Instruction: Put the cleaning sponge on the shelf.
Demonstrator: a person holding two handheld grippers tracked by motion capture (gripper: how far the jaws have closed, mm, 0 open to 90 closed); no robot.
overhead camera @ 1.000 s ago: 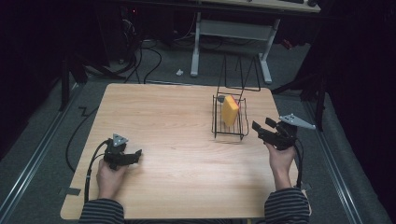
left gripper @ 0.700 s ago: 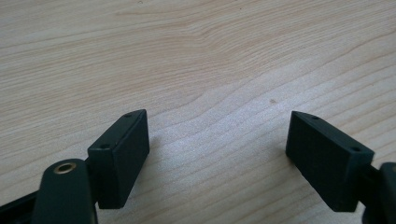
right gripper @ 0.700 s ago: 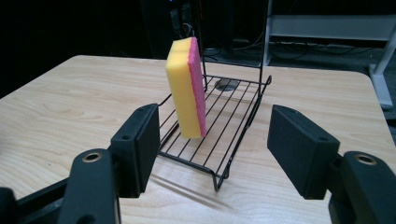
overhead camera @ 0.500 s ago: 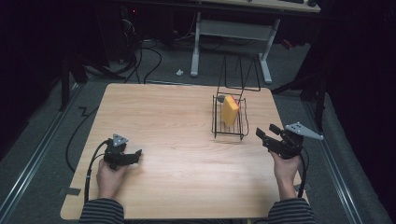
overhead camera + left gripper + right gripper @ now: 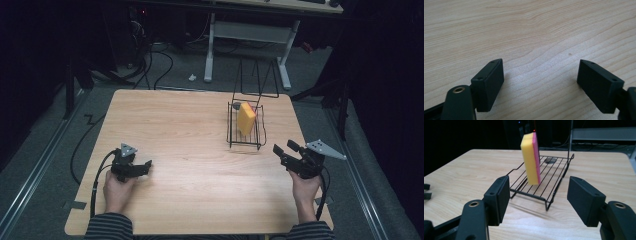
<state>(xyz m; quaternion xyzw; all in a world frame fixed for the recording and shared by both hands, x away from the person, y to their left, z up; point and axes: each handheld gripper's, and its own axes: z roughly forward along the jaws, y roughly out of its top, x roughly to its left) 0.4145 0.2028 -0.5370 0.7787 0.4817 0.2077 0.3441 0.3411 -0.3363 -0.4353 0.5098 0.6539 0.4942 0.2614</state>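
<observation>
A black wire rack sits on the wooden table, toward two o'clock from the table's middle, and a yellow sponge with a pink back stands upright on edge inside it, apart from both tools. From the right gripper view the sponge rises at twelve o'clock, just beyond the gap between the jaws, with the rack spread under it and a small dark round thing lying on the wires behind. The right gripper hangs at about four o'clock on the table, near the rack's near corner, in the person's right hand; its jaws stand wide apart and hold nothing. The left gripper rests low at about eight o'clock, well apart from the rack, in the left hand; in its own view the jaws gape wide over bare wood, with nothing between them. Striped sleeves show at the near edge.
</observation>
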